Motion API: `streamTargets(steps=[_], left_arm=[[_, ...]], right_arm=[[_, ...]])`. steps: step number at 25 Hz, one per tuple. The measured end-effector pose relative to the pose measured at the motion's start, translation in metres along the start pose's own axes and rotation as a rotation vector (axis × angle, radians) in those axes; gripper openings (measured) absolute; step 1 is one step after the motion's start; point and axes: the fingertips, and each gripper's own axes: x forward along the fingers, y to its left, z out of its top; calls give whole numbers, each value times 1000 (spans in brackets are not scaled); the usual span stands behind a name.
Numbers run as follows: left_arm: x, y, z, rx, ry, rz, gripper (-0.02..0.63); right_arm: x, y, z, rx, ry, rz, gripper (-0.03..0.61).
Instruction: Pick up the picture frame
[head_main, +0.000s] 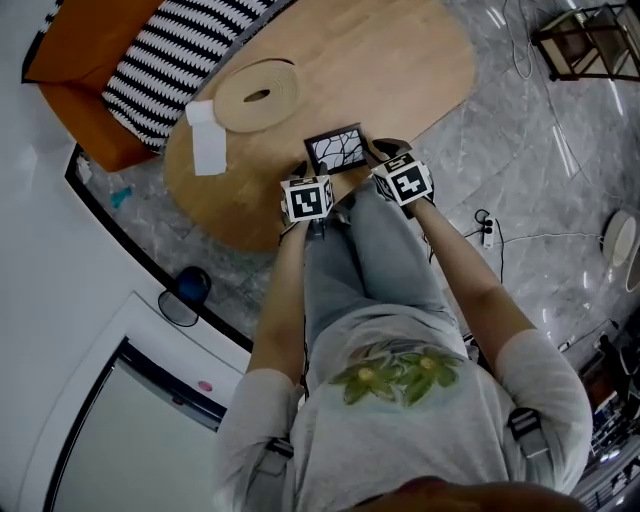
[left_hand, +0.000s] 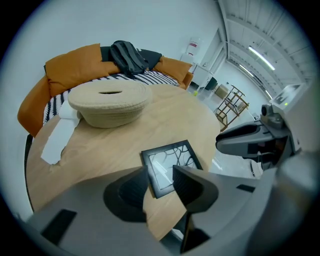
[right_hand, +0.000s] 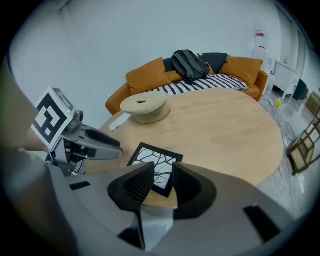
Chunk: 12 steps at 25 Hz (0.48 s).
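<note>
The picture frame (head_main: 337, 148), black with a white branch pattern, lies flat on the oval wooden table (head_main: 400, 70) close to its near edge. My left gripper (head_main: 302, 170) hangs over the frame's near left corner, and my right gripper (head_main: 386, 152) over its near right side. In the left gripper view the frame (left_hand: 172, 159) shows through the gap of my open left gripper (left_hand: 161, 175). The right gripper view has the frame (right_hand: 155, 161) lying just beyond my open right gripper (right_hand: 162, 175). Neither pair of pads presses on the frame.
A round woven basket (head_main: 257, 95) and a white sheet (head_main: 208, 140) lie on the table's left part. An orange sofa (head_main: 90, 100) with a striped cover and a dark backpack (left_hand: 127, 56) stands behind. A metal rack (head_main: 590, 40) is at far right. The person's legs sit at the table edge.
</note>
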Motion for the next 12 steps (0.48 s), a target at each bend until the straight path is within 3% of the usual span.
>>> streamTargets(steps=[12], left_arm=[[32,6,-19,-24,30,9,161]], right_arm=[[35,-10,-33,26,71,-9,115]])
